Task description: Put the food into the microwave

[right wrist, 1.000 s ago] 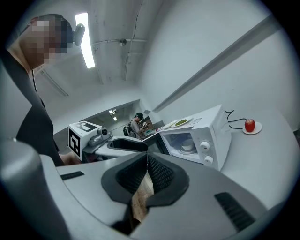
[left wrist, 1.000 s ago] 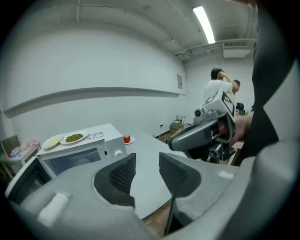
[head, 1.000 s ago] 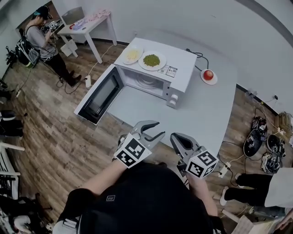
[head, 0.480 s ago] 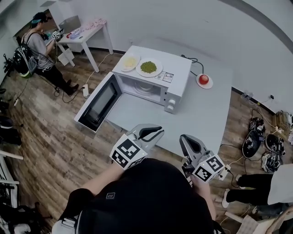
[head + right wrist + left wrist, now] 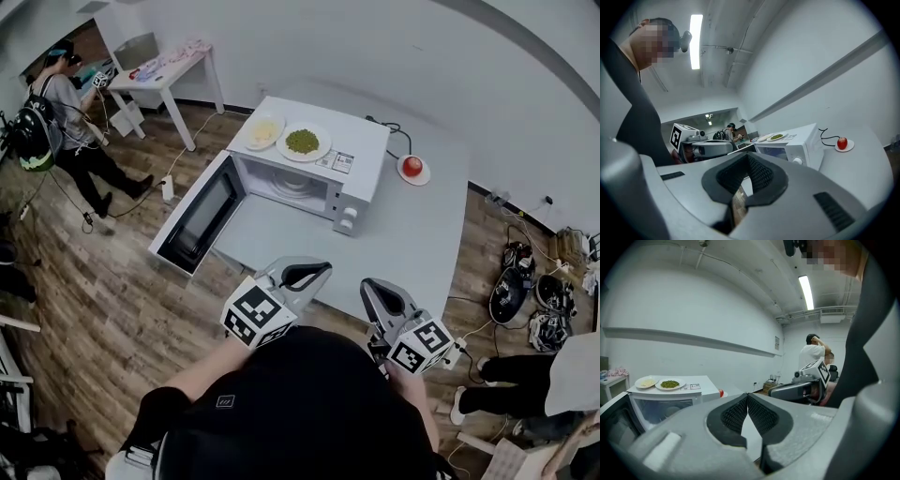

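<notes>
Wears a black top [image 5: 300, 412] with a small white mark on the short left sleeve [image 5: 202, 405].

Carries a left gripper [image 5: 324, 267] and a right gripper [image 5: 367, 287], both moulded in smooth light grey plastic with curved, hooked jaws around dark openings. Backed by a left cube [image 5: 255, 314] and a right cube [image 5: 420, 345], white-faced and printed with black square markers.

Lined inside the jaws with black pads [image 5: 733, 413], finely ribbed and set in rounded black recesses. Marked on the left shell with pale rectangular patches [image 5: 663, 451], and on the right shell with dark ribbed strips [image 5: 832, 211].
</notes>
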### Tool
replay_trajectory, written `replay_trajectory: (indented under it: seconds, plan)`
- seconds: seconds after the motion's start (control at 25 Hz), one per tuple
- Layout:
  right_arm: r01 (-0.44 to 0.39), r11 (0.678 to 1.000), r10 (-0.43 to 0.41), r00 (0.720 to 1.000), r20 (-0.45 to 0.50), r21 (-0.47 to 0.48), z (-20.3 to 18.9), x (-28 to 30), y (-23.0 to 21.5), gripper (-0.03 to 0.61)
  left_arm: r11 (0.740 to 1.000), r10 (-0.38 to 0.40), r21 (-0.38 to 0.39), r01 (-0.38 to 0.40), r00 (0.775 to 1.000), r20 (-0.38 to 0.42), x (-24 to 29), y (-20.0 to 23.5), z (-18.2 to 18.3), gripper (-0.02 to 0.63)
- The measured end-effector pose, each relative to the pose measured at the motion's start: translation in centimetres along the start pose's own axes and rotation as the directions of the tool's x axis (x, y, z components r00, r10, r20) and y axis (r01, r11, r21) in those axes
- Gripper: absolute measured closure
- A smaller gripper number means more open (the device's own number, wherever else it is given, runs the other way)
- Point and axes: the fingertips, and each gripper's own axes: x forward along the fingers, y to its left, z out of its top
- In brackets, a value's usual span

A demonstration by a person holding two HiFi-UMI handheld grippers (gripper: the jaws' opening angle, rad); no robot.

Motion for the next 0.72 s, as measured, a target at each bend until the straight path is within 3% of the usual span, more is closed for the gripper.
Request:
replay_trajectory:
  seconds: [0.72]
  plan:
    - [0.025,0.999,-0.026,1.000,-0.008,-0.021,0.4,0.9,1.4,0.566,0.998,-0.035,-0.059,0.035,0.999,0.008,-1.0,0.5,-0.6,0.603]
